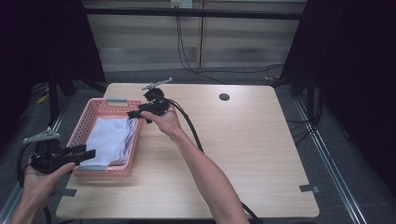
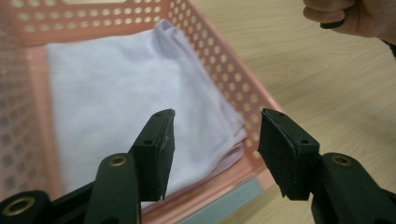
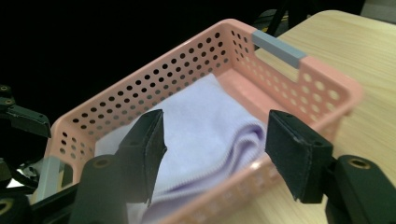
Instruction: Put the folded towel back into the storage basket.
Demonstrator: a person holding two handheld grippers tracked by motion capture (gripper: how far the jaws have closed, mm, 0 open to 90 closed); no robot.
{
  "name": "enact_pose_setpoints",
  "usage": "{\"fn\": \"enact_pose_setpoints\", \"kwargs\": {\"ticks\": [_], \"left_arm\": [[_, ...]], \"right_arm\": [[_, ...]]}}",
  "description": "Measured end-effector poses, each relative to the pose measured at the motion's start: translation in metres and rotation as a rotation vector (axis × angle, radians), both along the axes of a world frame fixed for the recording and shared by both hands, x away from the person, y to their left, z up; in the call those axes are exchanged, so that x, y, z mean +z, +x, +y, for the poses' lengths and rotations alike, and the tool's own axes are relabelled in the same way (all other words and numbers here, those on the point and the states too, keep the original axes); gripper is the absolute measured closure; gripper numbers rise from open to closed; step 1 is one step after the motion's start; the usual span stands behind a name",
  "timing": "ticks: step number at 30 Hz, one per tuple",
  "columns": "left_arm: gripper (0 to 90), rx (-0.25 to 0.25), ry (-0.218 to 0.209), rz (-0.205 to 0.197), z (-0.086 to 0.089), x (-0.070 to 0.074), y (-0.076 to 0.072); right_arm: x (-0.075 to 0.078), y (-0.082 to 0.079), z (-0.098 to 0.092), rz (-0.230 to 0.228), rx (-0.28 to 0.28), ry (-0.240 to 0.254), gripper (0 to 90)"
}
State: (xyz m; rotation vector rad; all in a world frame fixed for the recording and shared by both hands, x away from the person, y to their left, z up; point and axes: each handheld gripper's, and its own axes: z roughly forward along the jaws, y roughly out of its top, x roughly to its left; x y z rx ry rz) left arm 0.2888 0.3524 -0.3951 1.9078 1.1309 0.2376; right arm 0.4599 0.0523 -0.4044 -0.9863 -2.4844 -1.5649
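Note:
A pink perforated basket (image 1: 105,171) stands on the left part of the wooden table (image 1: 243,149). A folded pale lavender cloth (image 1: 109,137) lies inside it. My left gripper (image 1: 89,153) is open at the basket's near left corner, with its jaws over the near end of the cloth (image 2: 116,93) and the basket's wall (image 2: 219,51). My right gripper (image 1: 133,114) is open just above the basket's right rim near the far end. Between its jaws I see the cloth's folded edge (image 3: 210,116) and the basket's wall (image 3: 154,79). Neither gripper holds anything.
The basket has grey handle strips (image 3: 278,49) at both ends. A round cable hole (image 1: 224,97) sits at the table's far side. The right gripper's cable (image 1: 194,133) trails across the table. Tape marks (image 1: 308,188) lie near the front corners. Dark curtains flank the table.

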Motion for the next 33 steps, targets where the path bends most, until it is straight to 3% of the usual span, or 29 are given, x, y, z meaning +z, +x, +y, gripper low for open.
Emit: {"fn": "enact_pose_setpoints", "kwargs": {"ticks": [4, 12, 16, 20, 24, 29, 31, 33], "left_arm": [[45.2, -0.022, 0.002, -0.015, -0.022, -0.001, 0.001], [45.2, -0.048, -0.011, -0.046, -0.069, -0.009, -0.005], [42.9, -0.064, -0.015, -0.058, -0.097, -0.010, -0.011], [40.3, -0.112, -0.023, -0.060, -0.126, -0.015, -0.014], [39.5, -0.161, 0.019, -0.055, -0.153, -0.021, -0.012], [37.0, -0.166, 0.016, -0.060, -0.179, -0.028, -0.010], [36.8, -0.184, 0.039, -0.036, -0.189, -0.033, -0.009], [36.8, -0.172, 0.057, -0.051, -0.197, -0.039, -0.009]], "right_arm": [[0.003, -0.009, -0.026, -0.015, -0.021, 0.007, 37.4], [0.009, -0.036, -0.074, -0.056, -0.011, 0.013, 38.6], [0.005, -0.055, -0.105, -0.069, -0.033, 0.009, 38.8], [0.004, -0.078, -0.143, -0.088, -0.066, 0.009, 39.8], [0.000, -0.104, -0.182, -0.095, -0.099, 0.008, 40.2], [0.000, -0.133, -0.226, -0.114, -0.159, -0.019, 40.1], [-0.003, -0.143, -0.240, -0.116, -0.177, -0.037, 40.0], [-0.012, -0.154, -0.253, -0.109, -0.205, -0.028, 39.3]]}}
